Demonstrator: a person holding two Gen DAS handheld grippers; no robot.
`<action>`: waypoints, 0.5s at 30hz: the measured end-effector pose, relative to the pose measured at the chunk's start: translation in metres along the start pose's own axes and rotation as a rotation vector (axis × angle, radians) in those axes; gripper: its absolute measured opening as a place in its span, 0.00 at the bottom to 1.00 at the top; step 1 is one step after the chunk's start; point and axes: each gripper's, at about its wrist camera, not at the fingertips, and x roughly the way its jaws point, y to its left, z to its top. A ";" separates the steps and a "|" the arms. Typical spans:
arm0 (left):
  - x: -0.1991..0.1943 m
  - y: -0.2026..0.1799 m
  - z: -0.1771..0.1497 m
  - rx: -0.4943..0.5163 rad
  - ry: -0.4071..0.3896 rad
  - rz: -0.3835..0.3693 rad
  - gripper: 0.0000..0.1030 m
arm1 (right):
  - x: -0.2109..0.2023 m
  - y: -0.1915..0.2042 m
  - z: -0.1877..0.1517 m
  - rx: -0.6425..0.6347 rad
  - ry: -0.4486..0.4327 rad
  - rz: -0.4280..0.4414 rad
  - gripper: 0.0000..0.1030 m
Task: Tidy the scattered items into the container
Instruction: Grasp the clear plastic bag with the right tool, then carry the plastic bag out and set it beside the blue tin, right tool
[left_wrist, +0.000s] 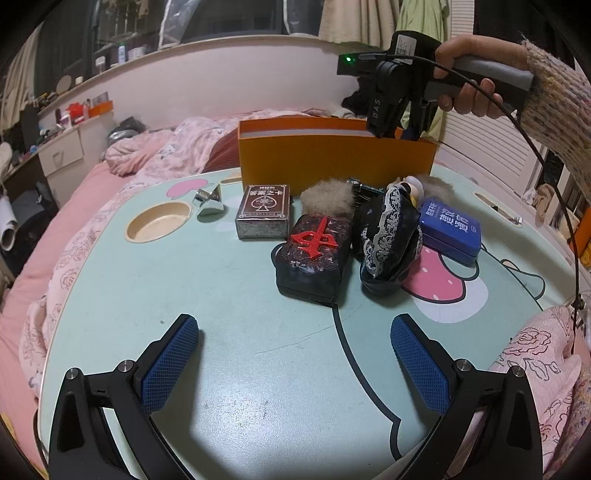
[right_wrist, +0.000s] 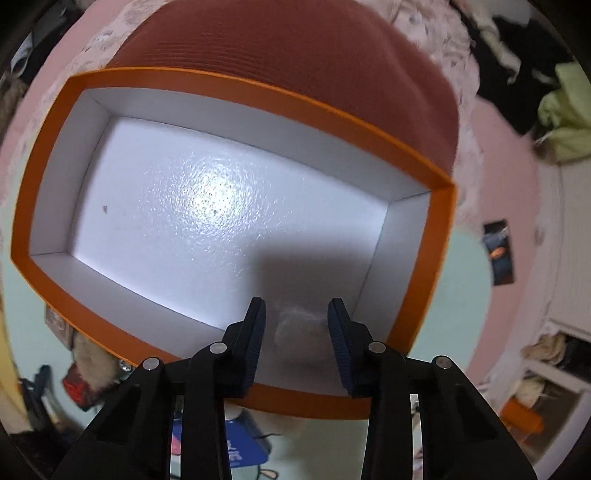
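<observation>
Right hand-held gripper (right_wrist: 296, 314): over orange box (right_wrist: 436, 236), jaws apart, pale fluffy blur between.
Left hand-held gripper (left_wrist: 294, 334): jaws wide, empty.
Mahjong block (left_wrist: 314, 254): on table (left_wrist: 221, 288); probably rigid, glossy; take by long sides.

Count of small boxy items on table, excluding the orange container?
3: playing-card box, left; black block with red character, centre; blue tin, right. More may hide behind the doll.

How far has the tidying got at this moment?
Barely begun: the orange box holds only a blurry pale fluffy item, which lies beneath the open right gripper. The left gripper hovers open and holds nothing. Left on the table: card box, mahjong block, lace pouch, blue tin.
</observation>
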 end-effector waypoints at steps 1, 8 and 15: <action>0.000 0.000 0.000 0.000 0.000 0.000 1.00 | 0.001 -0.004 0.000 0.010 0.006 0.017 0.36; 0.001 0.000 0.000 0.001 -0.001 -0.001 1.00 | 0.011 -0.016 -0.005 0.016 0.009 -0.056 0.14; 0.001 0.000 0.000 0.001 -0.002 -0.001 1.00 | -0.054 -0.033 -0.027 0.024 -0.194 0.055 0.06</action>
